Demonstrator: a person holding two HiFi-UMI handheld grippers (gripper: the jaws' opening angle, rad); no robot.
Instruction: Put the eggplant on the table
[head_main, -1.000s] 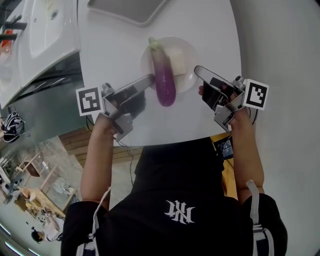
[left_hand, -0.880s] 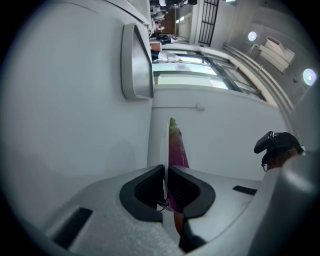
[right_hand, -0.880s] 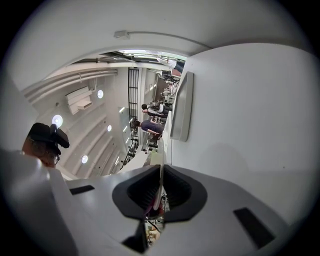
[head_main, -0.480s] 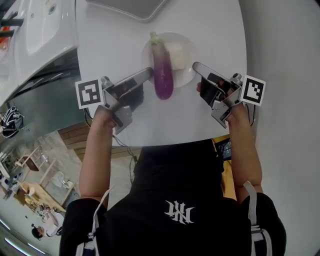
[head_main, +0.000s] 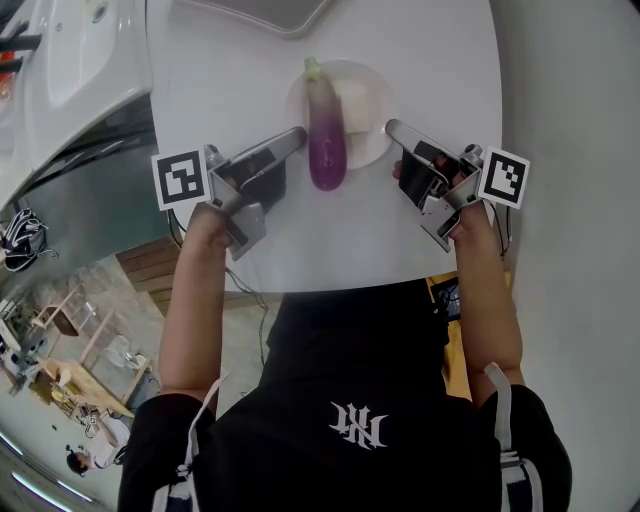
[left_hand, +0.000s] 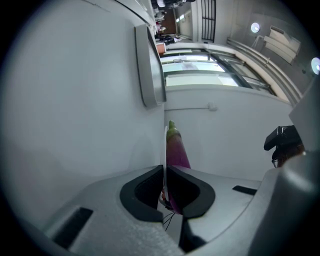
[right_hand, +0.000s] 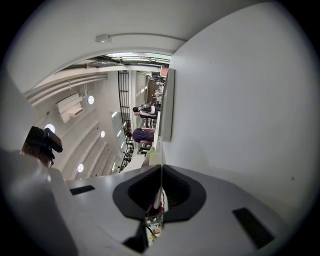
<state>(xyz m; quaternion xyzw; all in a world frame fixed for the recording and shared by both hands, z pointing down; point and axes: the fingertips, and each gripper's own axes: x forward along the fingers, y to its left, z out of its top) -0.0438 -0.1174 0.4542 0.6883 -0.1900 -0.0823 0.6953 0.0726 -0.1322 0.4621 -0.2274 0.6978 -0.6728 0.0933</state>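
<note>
Purple eggplant (head_main: 327, 140), green-capped — white plate (head_main: 366, 150), white table (head_main: 400, 230)

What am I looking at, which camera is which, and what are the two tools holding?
A person at a table holds a two-jaw gripper in each hand. The head view looks down from the person's head; each gripper view looks along that gripper's own jaws. On the table is a plate carrying a purple eggplant and a pale block; a grey tray lies at the far edge. The left gripper and the right gripper are each shut on the plate's rim.
</note>
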